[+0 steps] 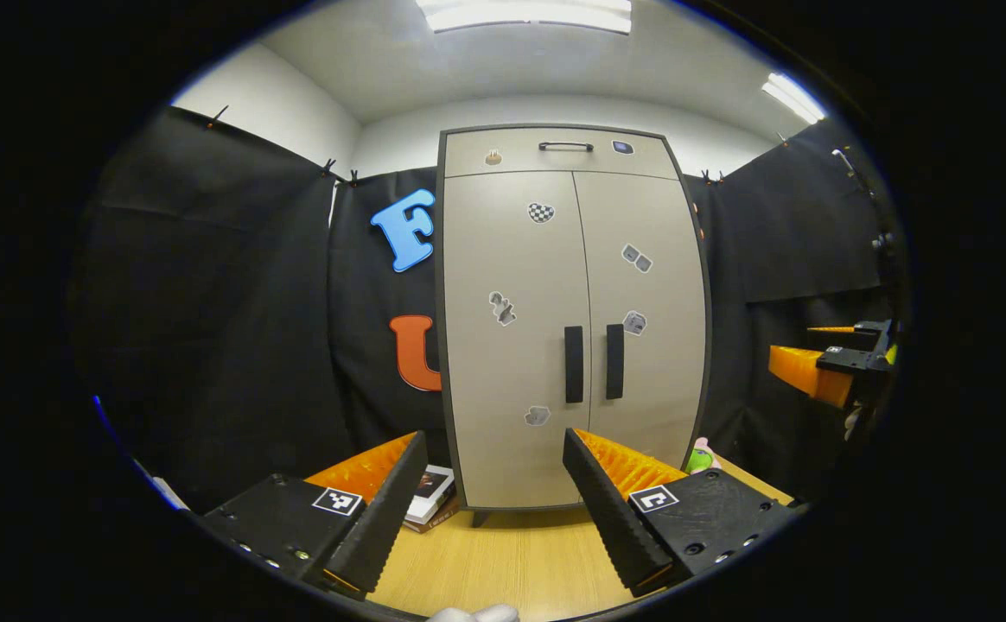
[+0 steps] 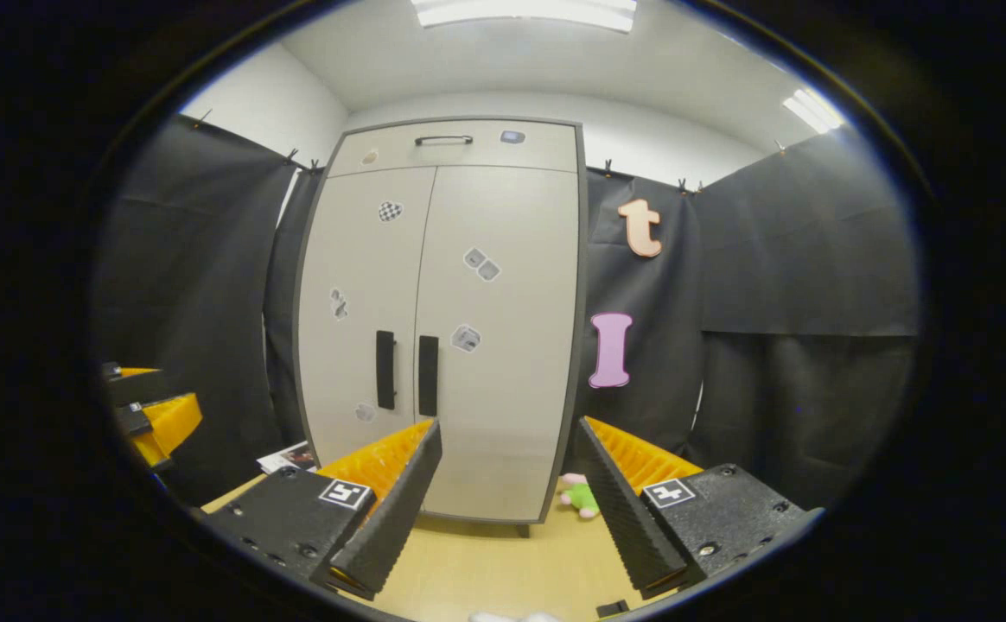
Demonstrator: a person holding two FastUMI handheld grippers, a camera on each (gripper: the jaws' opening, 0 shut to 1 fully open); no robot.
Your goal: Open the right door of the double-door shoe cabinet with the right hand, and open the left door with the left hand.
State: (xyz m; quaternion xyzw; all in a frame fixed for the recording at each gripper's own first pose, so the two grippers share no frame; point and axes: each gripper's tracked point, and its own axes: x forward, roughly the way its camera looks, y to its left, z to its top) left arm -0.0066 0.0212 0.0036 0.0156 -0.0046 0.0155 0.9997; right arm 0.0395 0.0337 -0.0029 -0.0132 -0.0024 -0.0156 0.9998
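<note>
Cabinet: double-door shoe cabinet (image 1: 572, 320) stands upright on the wooden floor (image 1: 512, 561), backed against the black cloth wall; in the right gripper view it appears at (image 2: 447, 320).
Doors: left door (image 1: 512, 328) and right door (image 1: 641, 320) both lie flush with the cabinet front, closed, meeting at a thin centre seam.
Handles: two dark vertical handles flank that seam, the left handle (image 1: 573, 364) and the right handle (image 1: 614, 361), just beside each other and low on the cabinet's middle.
Top of cabinet: a drawer front with a horizontal bar handle (image 1: 565, 146) sits above the doors.
Stickers: small stickers dot both doors, among them a checkered one (image 1: 541, 212) near the top of the left door.
Left gripper: left gripper (image 1: 490, 484) is spread wide with nothing between its fingers, held in front of the cabinet and clear of it, roughly facing the seam.
Right gripper: right gripper (image 2: 507, 484) is likewise spread and holding nothing, in front of the cabinet's right door, apart from it; it also shows at the far right of the left gripper view (image 1: 831, 367).
Beside the cabinet: a book (image 1: 429, 497) lies on the floor at the cabinet's left foot; a small green and pink toy (image 2: 579, 497) lies at its right foot.
</note>
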